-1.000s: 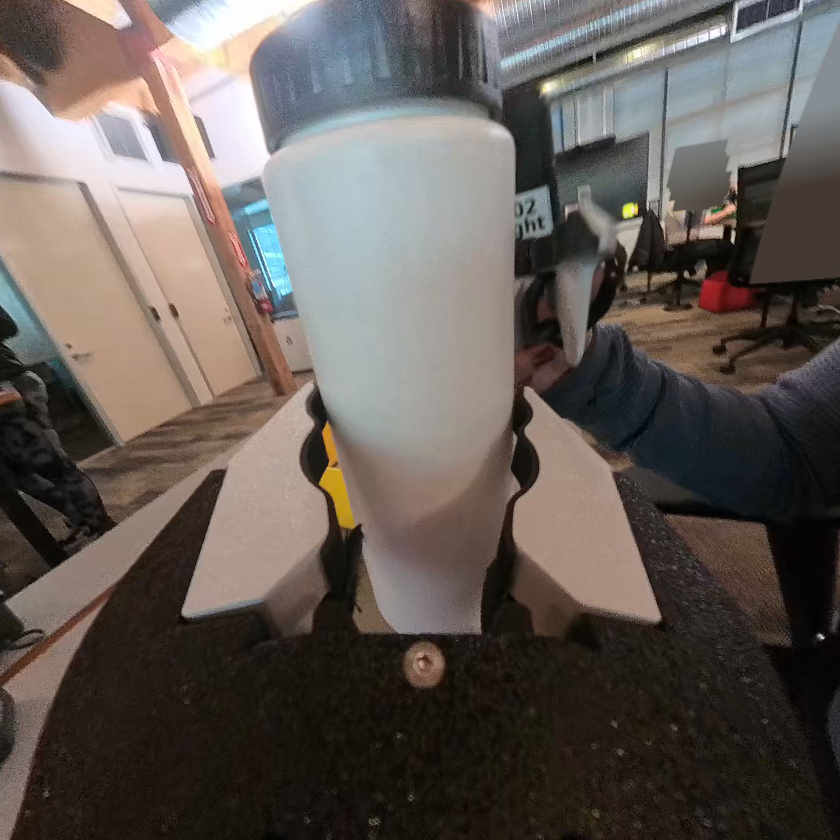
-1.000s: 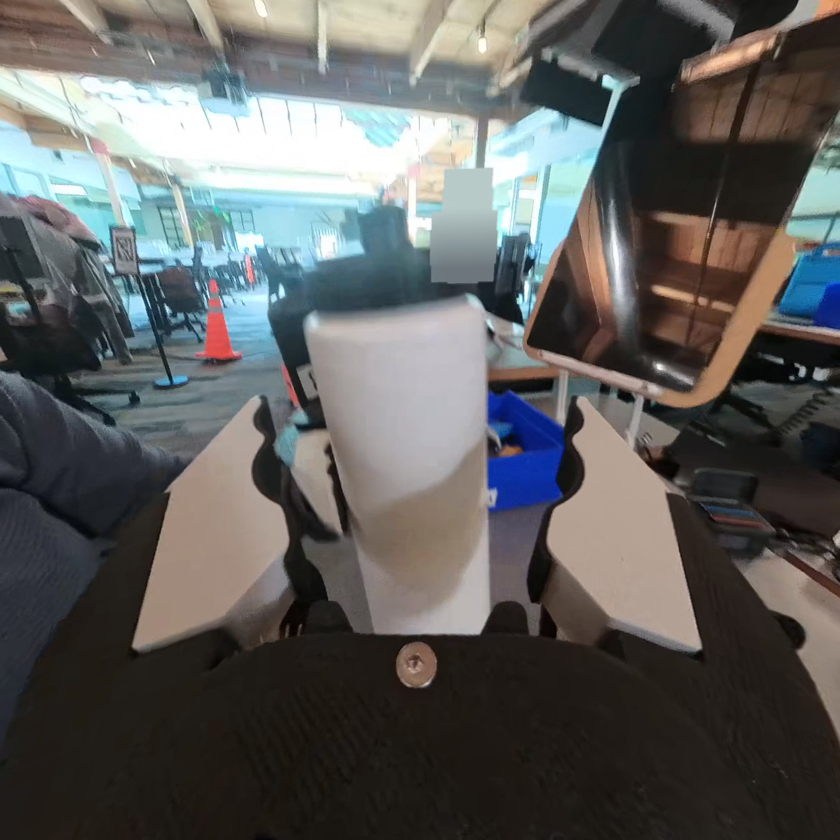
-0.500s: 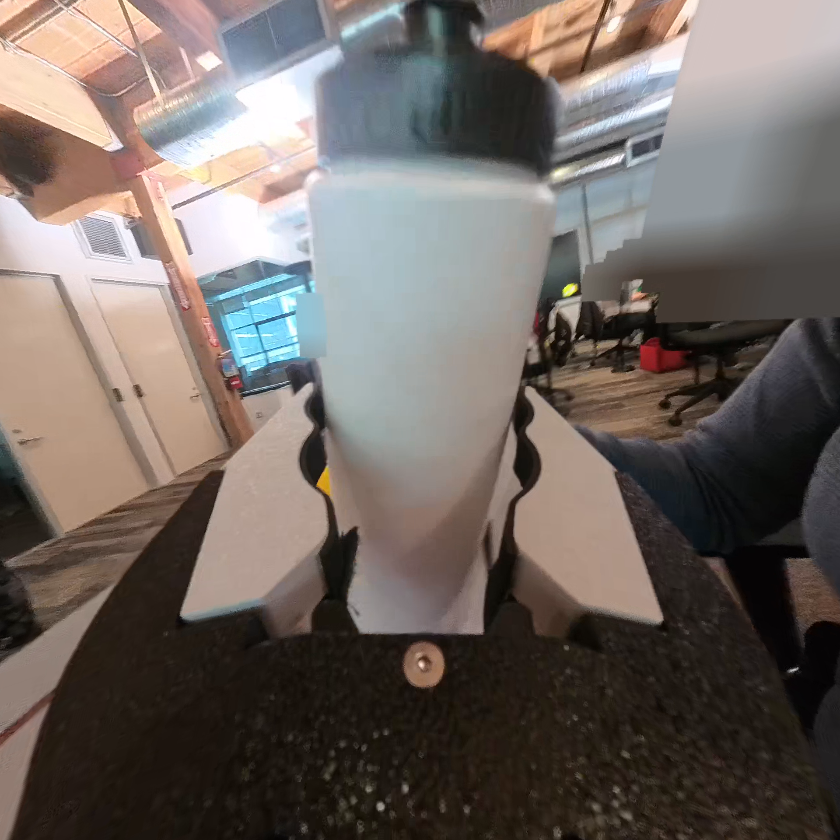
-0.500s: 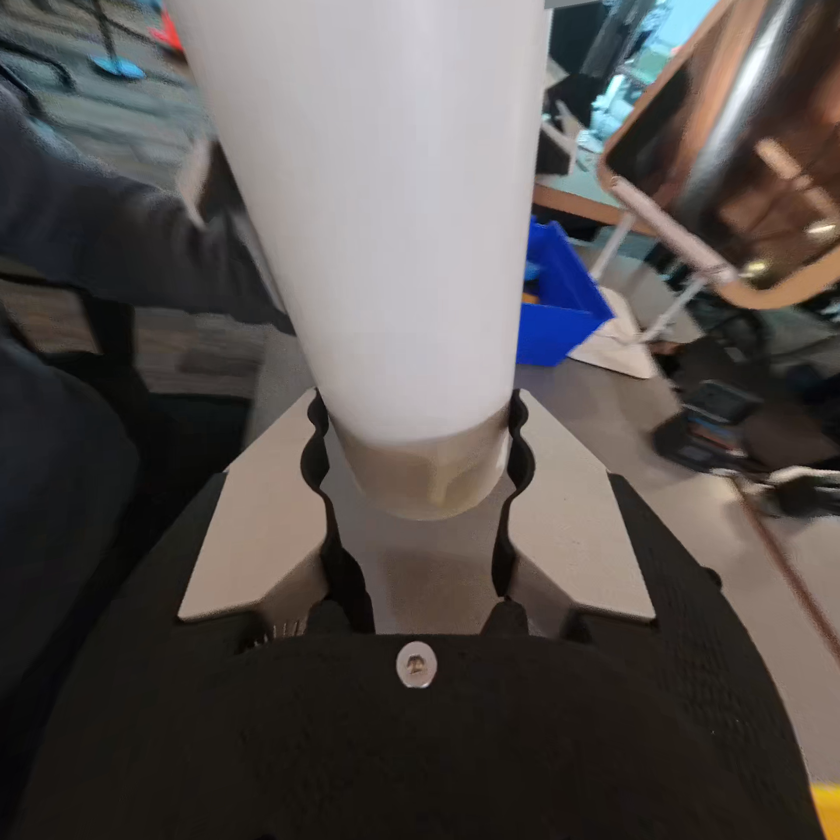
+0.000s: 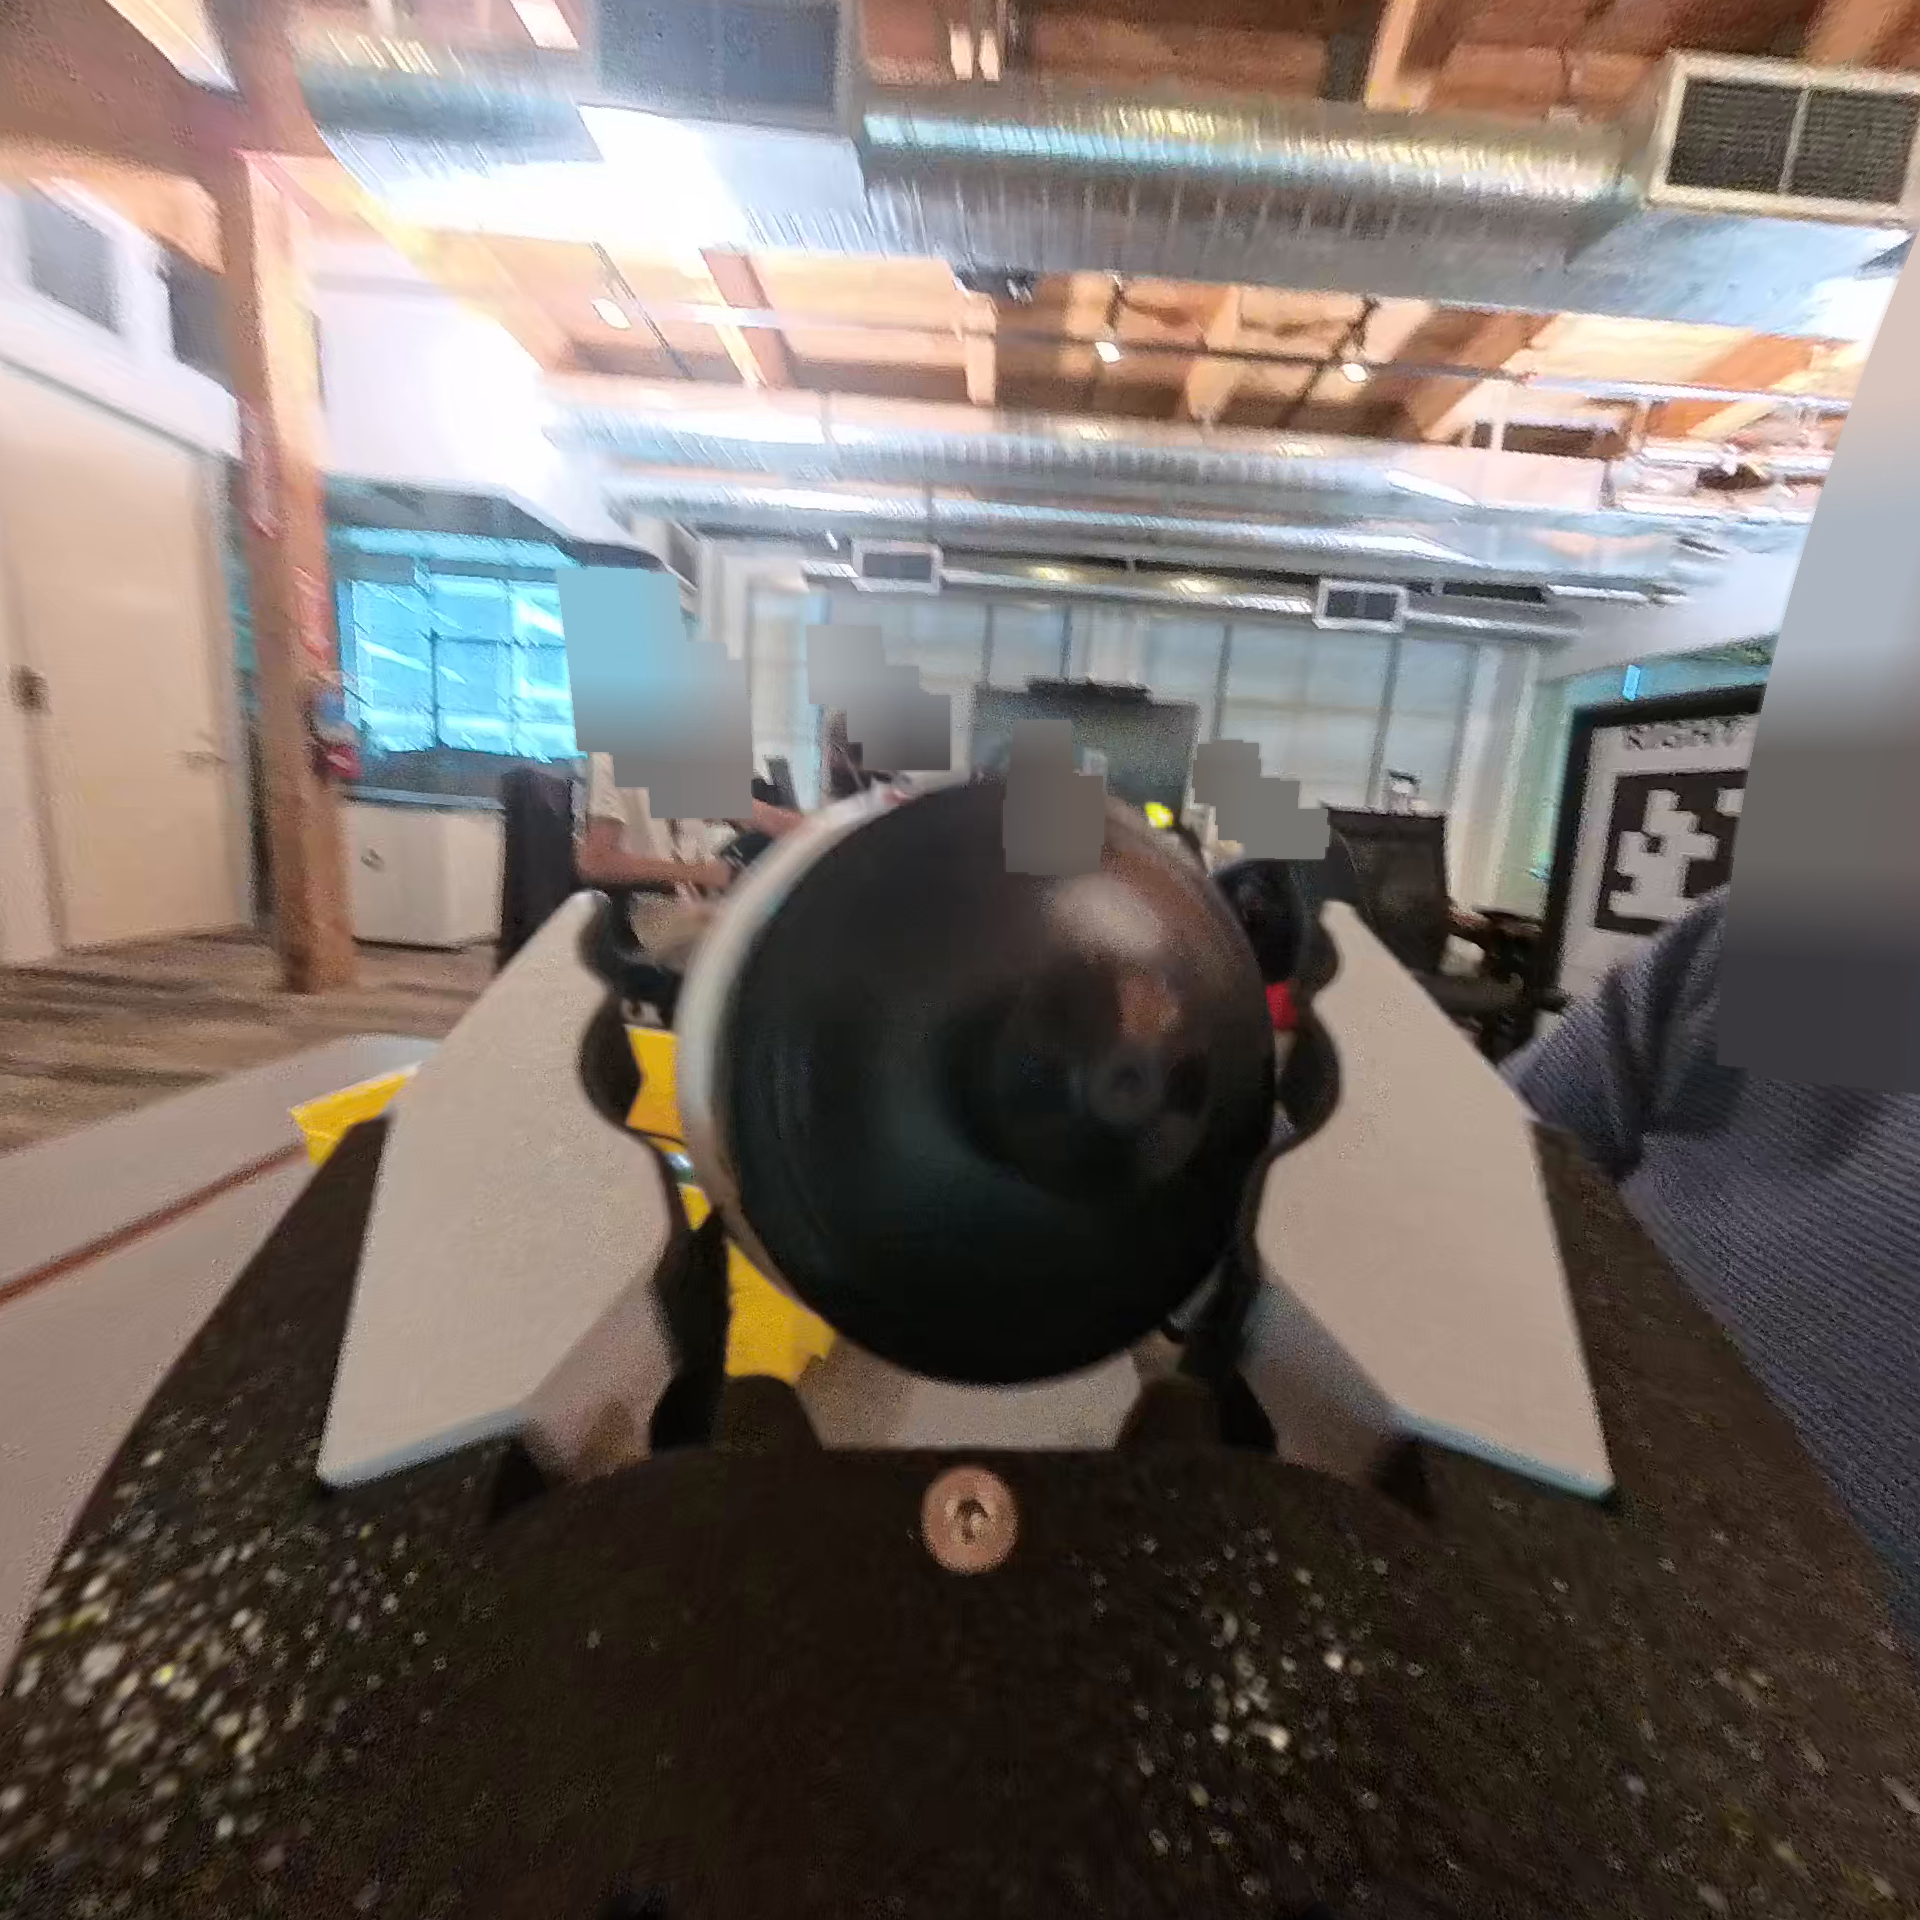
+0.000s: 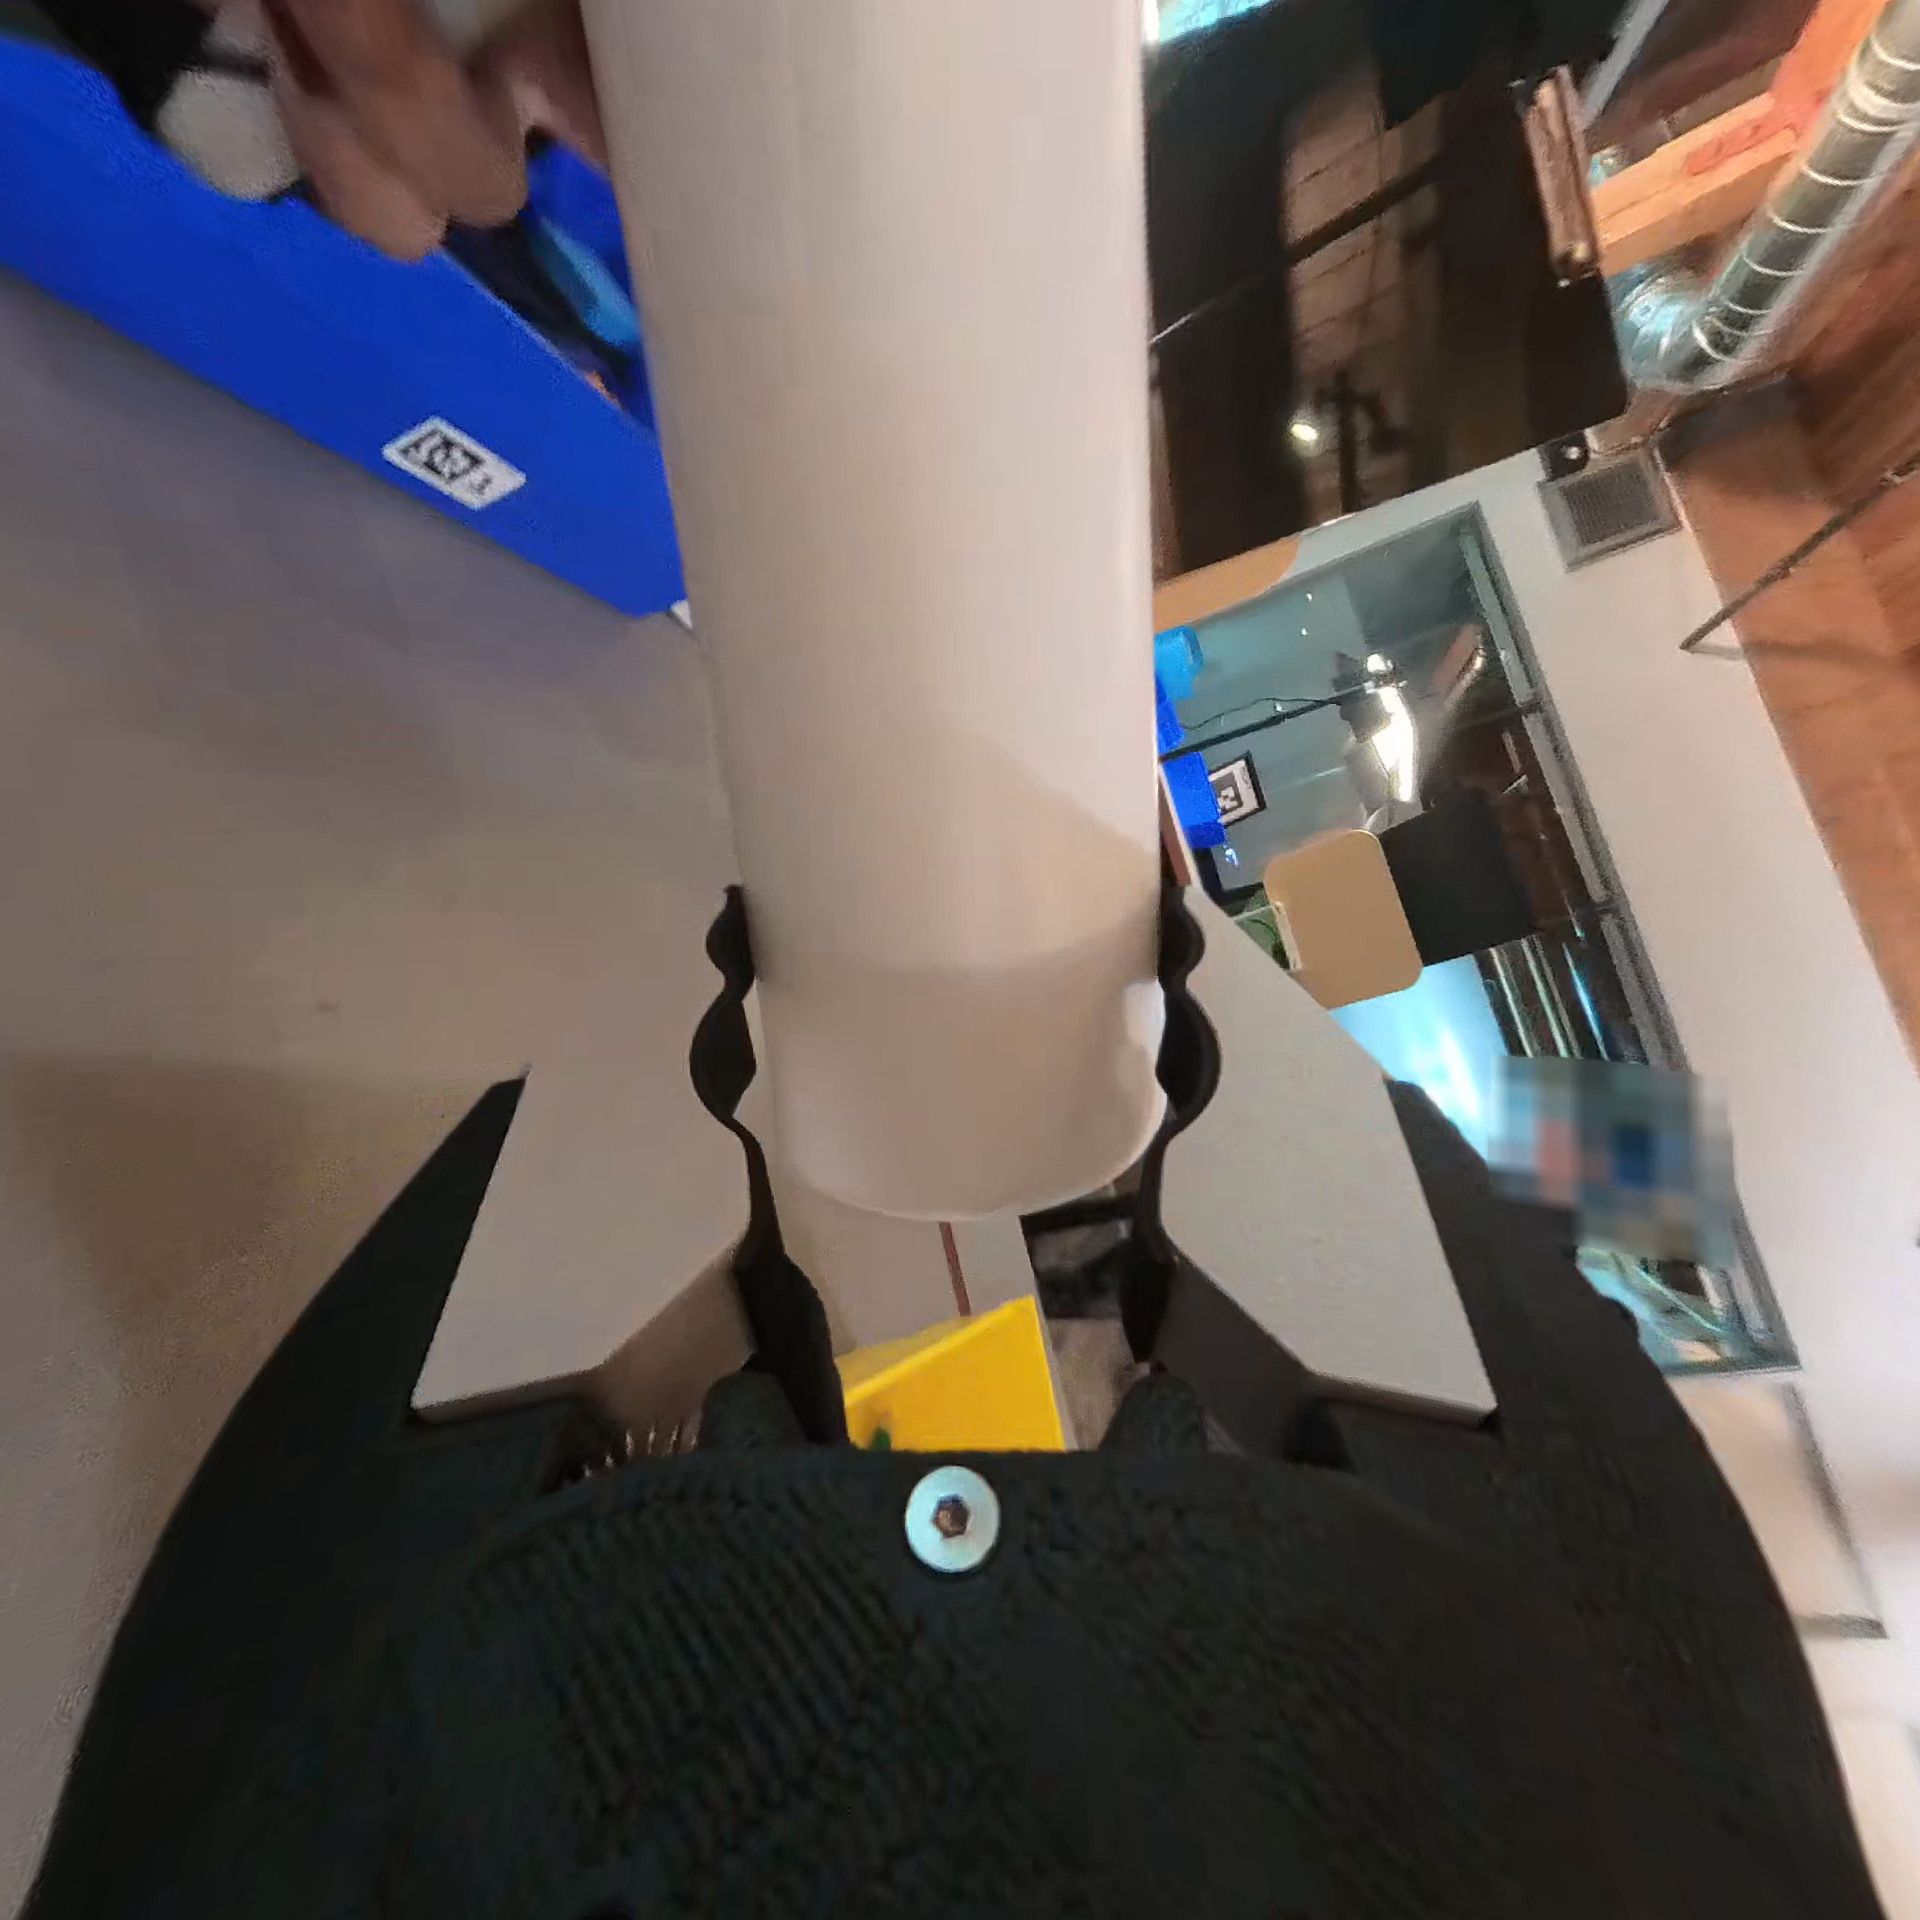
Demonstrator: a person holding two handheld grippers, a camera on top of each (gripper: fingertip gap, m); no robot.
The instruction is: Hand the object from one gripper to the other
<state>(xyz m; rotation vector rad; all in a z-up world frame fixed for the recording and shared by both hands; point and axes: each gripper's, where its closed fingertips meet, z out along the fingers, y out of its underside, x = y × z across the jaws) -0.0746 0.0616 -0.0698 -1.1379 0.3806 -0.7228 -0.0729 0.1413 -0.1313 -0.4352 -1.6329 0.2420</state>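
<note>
Item: white bottle (image 6: 914, 623), black cap (image 5: 977, 1081). My right gripper (image 6: 961, 1039) was clamped on its base end. My left gripper (image 5: 961, 1101) was spread wide, clear of the cap pointing between its fingers.

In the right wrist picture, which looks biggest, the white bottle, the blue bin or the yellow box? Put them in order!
1. White bottle: looks biggest, but it sits right by the camera.
2. Blue bin: farther off and cut by the picture's edge, so its true size is unsure.
3. Yellow box: smallest, mostly hidden.
</note>
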